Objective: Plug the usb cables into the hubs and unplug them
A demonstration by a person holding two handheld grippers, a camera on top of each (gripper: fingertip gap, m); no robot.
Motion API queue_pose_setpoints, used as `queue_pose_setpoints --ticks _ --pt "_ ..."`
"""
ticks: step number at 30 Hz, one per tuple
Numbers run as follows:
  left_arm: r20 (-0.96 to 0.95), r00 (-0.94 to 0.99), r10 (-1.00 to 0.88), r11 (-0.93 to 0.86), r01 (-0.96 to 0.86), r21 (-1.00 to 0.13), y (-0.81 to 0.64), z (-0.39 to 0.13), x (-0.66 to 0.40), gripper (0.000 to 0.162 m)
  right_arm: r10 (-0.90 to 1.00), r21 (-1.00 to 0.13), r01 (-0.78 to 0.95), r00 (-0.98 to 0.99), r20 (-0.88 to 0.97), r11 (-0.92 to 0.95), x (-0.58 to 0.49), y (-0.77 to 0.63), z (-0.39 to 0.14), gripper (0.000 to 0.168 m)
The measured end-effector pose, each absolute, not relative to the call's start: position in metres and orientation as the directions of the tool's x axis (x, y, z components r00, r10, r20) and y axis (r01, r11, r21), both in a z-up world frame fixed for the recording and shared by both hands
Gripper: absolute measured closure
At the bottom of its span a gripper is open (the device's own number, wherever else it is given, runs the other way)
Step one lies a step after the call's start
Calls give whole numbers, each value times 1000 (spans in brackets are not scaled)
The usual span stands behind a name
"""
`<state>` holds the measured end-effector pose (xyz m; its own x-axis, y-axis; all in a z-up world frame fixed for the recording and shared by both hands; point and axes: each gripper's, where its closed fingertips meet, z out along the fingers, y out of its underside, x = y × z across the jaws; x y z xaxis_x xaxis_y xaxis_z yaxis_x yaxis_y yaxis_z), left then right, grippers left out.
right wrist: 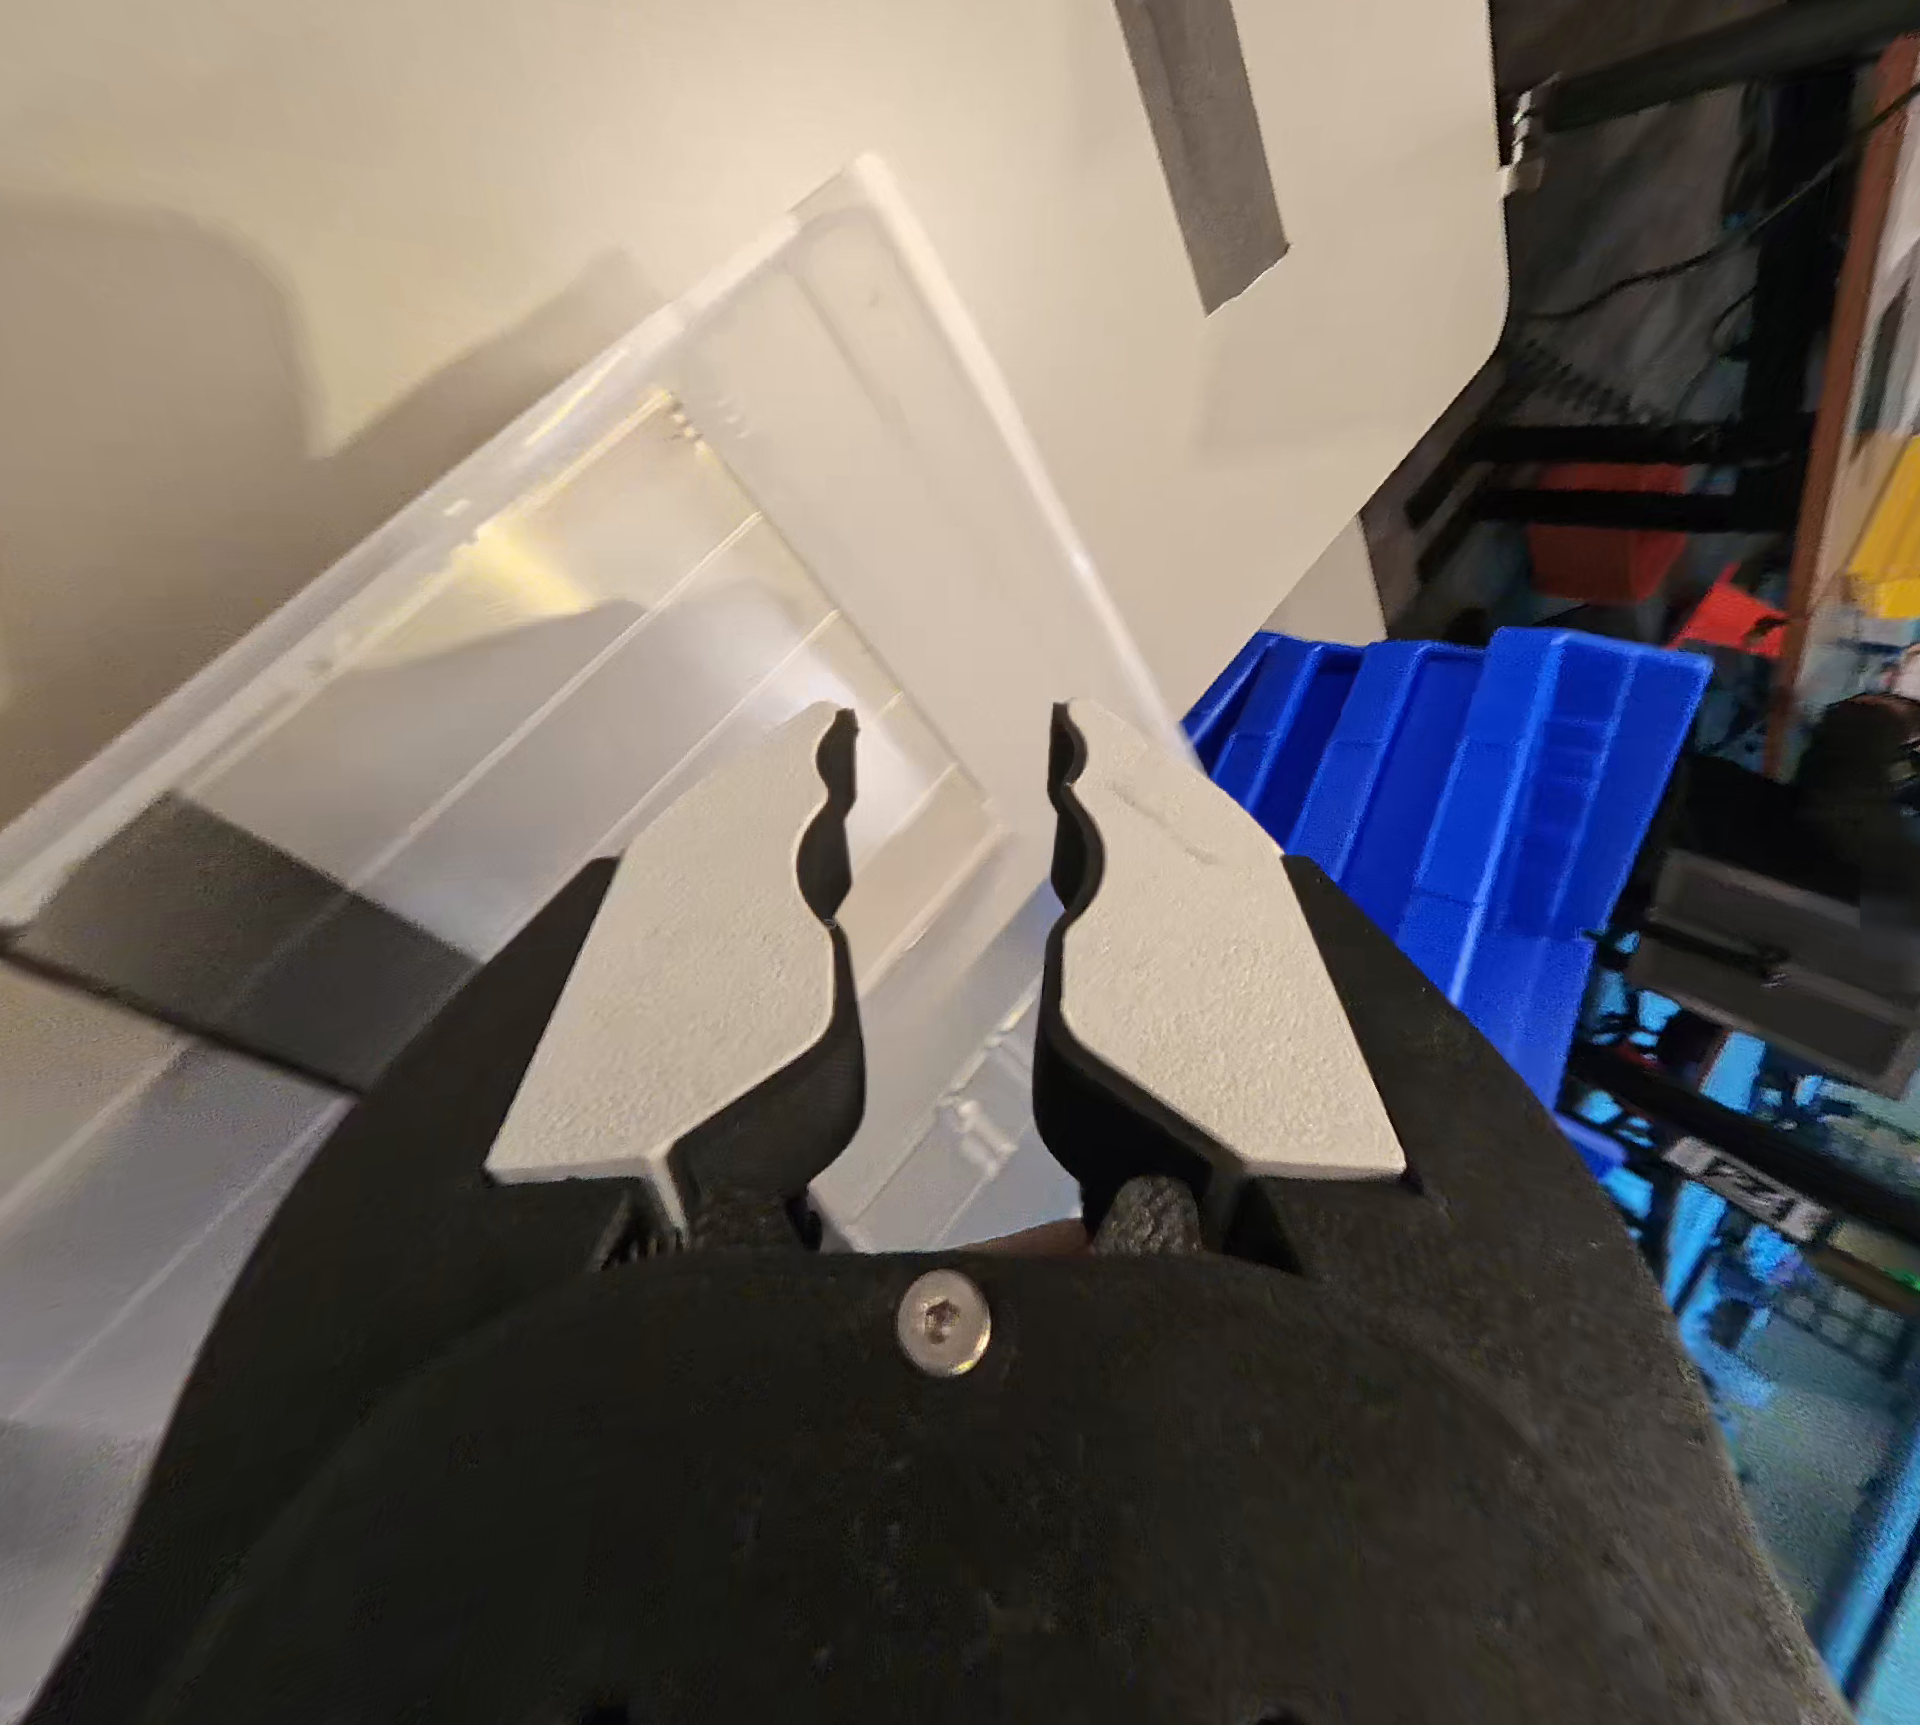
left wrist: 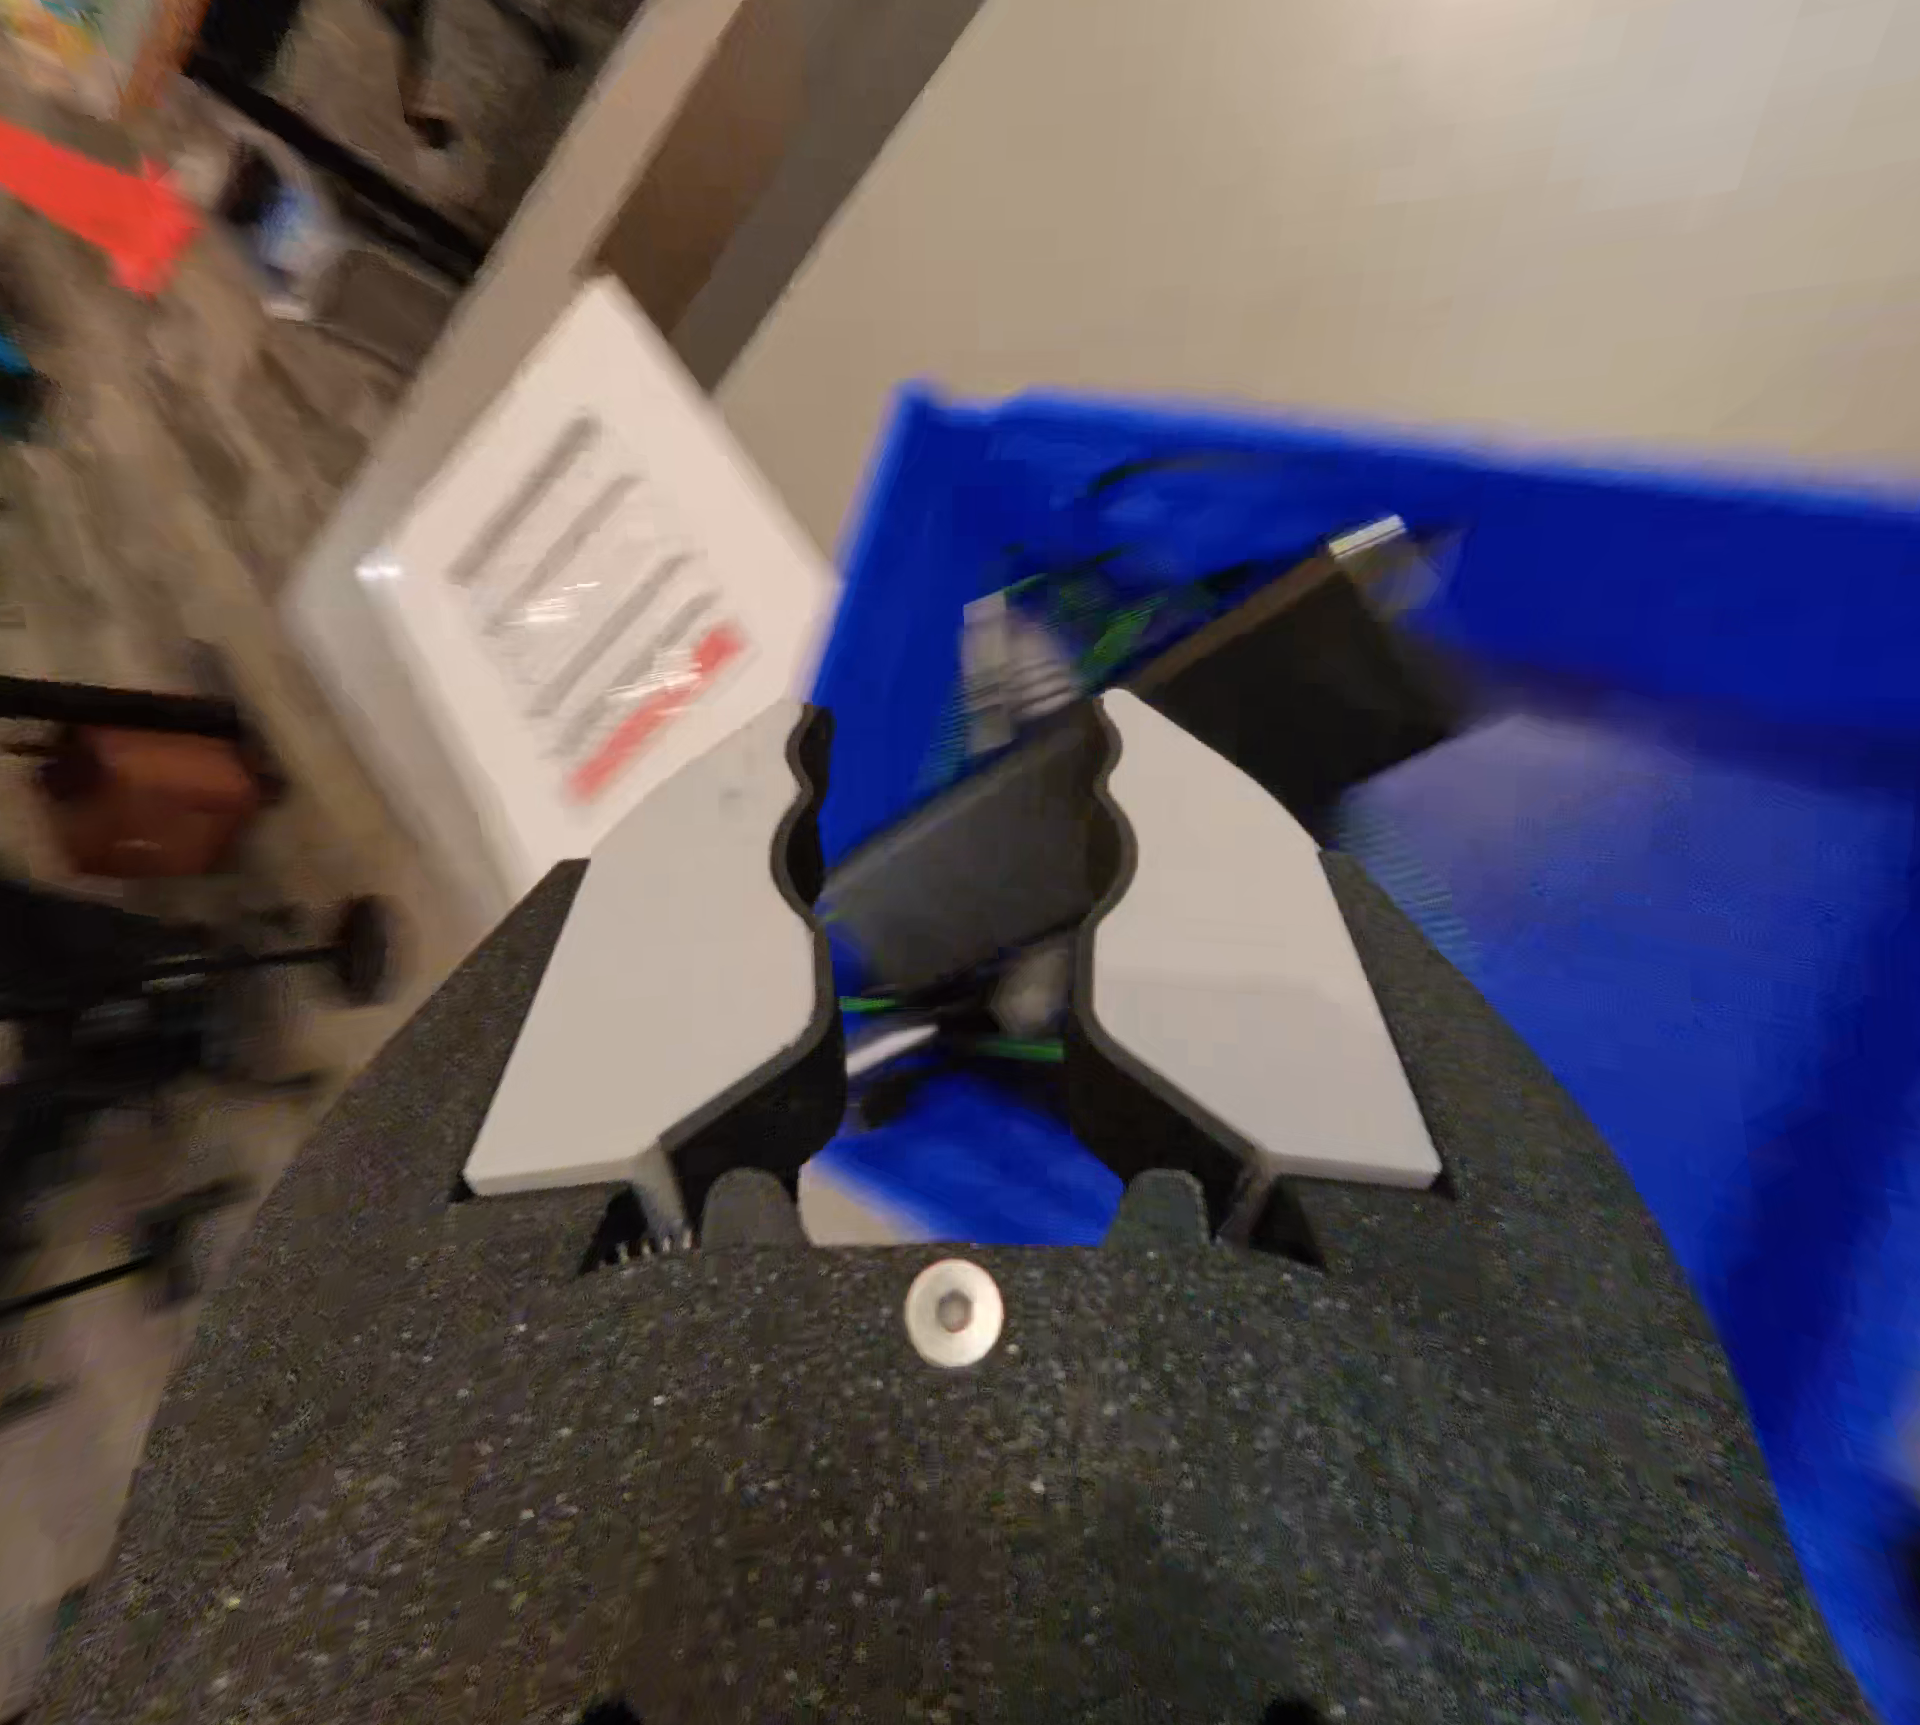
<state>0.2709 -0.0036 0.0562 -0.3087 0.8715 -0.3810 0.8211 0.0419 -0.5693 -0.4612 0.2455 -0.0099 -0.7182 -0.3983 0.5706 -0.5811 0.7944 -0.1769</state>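
Observation:
In the left wrist view my left gripper (left wrist: 961,740) is over a blue bin (left wrist: 1610,896). Its jaws are closed on a long black hub (left wrist: 966,854) that slants up to the right, with a metal end (left wrist: 1363,537) at its far tip. Thin green cables (left wrist: 1013,1047) and a grey plug (left wrist: 1029,989) lie in the bin below the hub. The view is blurred by motion. In the right wrist view my right gripper (right wrist: 951,725) is open and empty, above a clear plastic box (right wrist: 582,636) on the white table (right wrist: 623,65).
A white sign (left wrist: 592,605) stands left of the blue bin beside a grey upright post (left wrist: 665,117). Stacked blue bins (right wrist: 1455,792) sit past the table's right edge. A grey strip (right wrist: 1184,65) lies on the table. Cluttered shelves and dark frames stand beyond. Spacing between my two grippers at the tips: around 80 cm.

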Motion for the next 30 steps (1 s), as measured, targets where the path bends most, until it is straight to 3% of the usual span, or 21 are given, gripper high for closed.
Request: queue_pose_setpoints --ticks 3,5,7,9,11,12,15,20,26,30 --pt "-50 -429 902 286 679 -676 76 49 219 118 -355 -217 -526 -772 527 822 -449 265 -12 133" --pt "70 -438 896 371 653 -660 112 33 194 119 -313 -271 -472 -826 470 839 -438 277 -14 133" --pt "126 -464 877 434 653 -620 128 12 179 104 -284 -317 -434 -860 423 843 -427 287 -15 133" --pt "201 -517 832 524 618 -586 133 -6 172 101 -268 -326 -420 -866 421 847 -422 299 -18 133" --pt "175 -554 814 543 618 -568 129 -19 174 110 -254 -340 -406 -875 412 848 -415 312 -21 133" --pt "132 -551 824 521 648 -556 127 -24 179 123 -236 -367 -396 -881 410 842 -411 317 -21 140" --pt "135 -539 832 516 658 -549 127 -23 182 126 -221 -431 -365 -911 348 826 -392 337 -18 139" --pt "-123 -469 875 375 816 -440 112 -22 202 133 -185 -539 -304 -947 263 786 -368 365 -5 136" --pt "-37 -555 831 478 746 -463 110 -21 232 145 -214 -641 -216 -973 82 736 -330 388 0 138" --pt "-10 -616 788 530 686 -499 111 -20 258 149 -236 -665 -170 -972 -9 727 -308 398 3 128"
